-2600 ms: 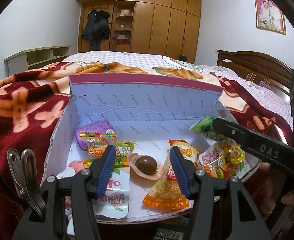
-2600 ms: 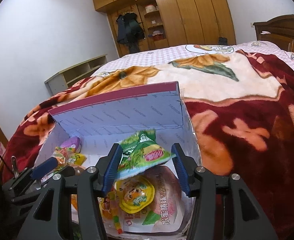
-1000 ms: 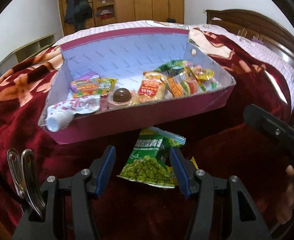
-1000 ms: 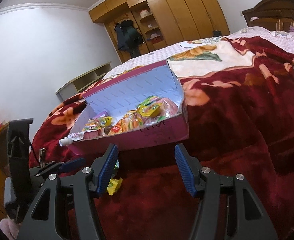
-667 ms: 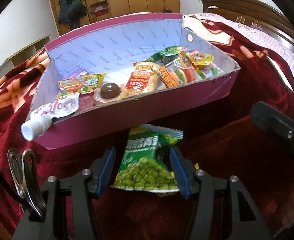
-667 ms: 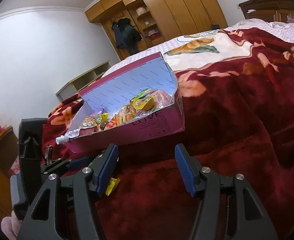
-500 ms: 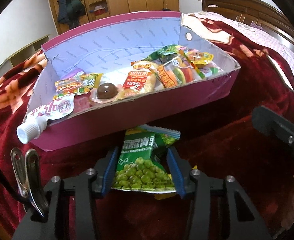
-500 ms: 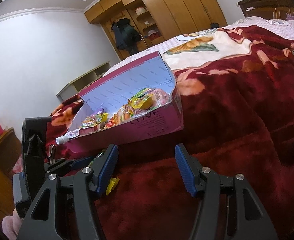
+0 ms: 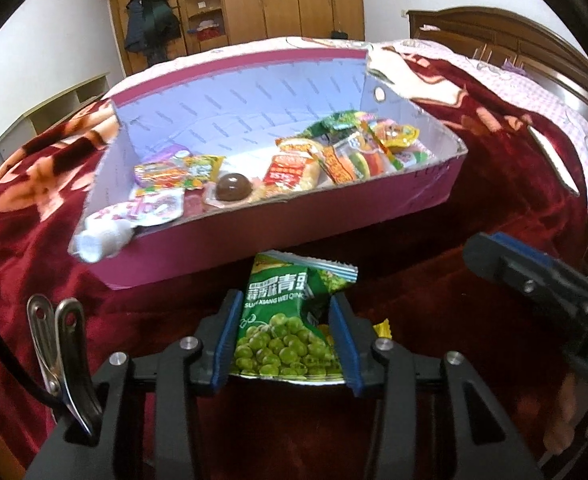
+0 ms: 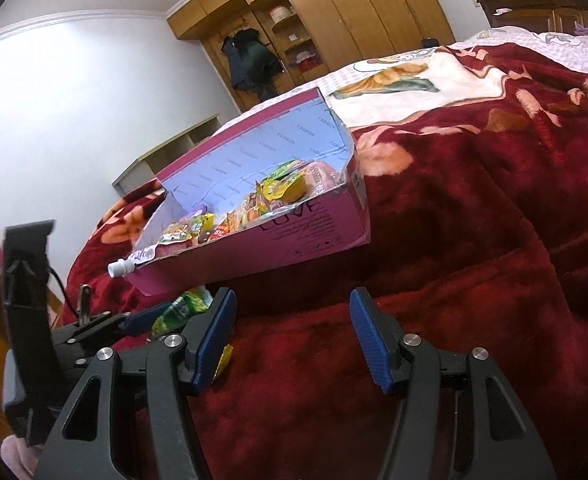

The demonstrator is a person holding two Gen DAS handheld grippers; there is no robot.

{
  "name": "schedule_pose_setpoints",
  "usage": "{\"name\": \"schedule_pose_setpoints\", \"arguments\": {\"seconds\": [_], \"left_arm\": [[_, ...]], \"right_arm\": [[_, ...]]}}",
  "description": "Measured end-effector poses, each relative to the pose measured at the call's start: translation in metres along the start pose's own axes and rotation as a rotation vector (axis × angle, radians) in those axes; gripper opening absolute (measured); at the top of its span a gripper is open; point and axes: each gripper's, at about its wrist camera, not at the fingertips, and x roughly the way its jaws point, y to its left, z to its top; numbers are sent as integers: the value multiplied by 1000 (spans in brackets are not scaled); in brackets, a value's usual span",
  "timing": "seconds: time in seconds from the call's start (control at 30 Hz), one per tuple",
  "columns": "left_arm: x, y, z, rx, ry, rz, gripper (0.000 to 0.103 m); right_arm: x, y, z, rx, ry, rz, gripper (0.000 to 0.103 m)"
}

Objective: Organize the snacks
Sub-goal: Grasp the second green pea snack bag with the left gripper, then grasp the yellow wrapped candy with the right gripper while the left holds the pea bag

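A green pea packet [image 9: 282, 320] lies on the red blanket in front of the pink snack box [image 9: 333, 216]. My left gripper [image 9: 285, 308] is closing on it, both blue pads against its sides, and the packet creases between them. In the right wrist view the same packet [image 10: 182, 308] shows by the left gripper's fingers [image 10: 138, 320]. My right gripper [image 10: 292, 320] stands open over bare blanket, nothing between its fingers. The box [image 10: 294, 236] holds several snacks: a chocolate cup [image 9: 234, 188], a spout pouch [image 9: 106, 236], bright packets.
A small yellow wrapper [image 9: 382, 328] lies on the blanket beside the pea packet. The right gripper's finger [image 9: 533, 280] reaches in from the right. The red blanket [image 10: 473, 240] spreads right of the box. Wardrobe, low shelf and headboard stand behind.
Both grippers drew back from over the box to the blanket in front of it. The right one no longer holds a green packet. The left jaws narrowed onto the pea packet.
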Motion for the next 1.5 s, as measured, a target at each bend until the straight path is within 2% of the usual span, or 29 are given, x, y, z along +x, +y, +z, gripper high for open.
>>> {"name": "schedule_pose_setpoints", "arguments": {"seconds": [0.37, 0.53, 1.03, 1.23, 1.5], "left_arm": [[-30, 41, -4, -160, -67, -26, 45], [-34, 53, -7, -202, -80, -31, 45], [-38, 73, -19, -267, -109, -43, 45], [-38, 75, -21, -270, -117, -51, 45], [-38, 75, -22, -269, -117, -44, 45]], "right_arm": [[4, 19, -8, -59, 37, 16, 61], [10, 32, -16, -104, 72, 35, 61], [37, 61, -37, -215, 175, 41, 61], [53, 67, -39, -222, 206, 25, 61], [53, 67, -41, -232, 198, 1, 42]]}}
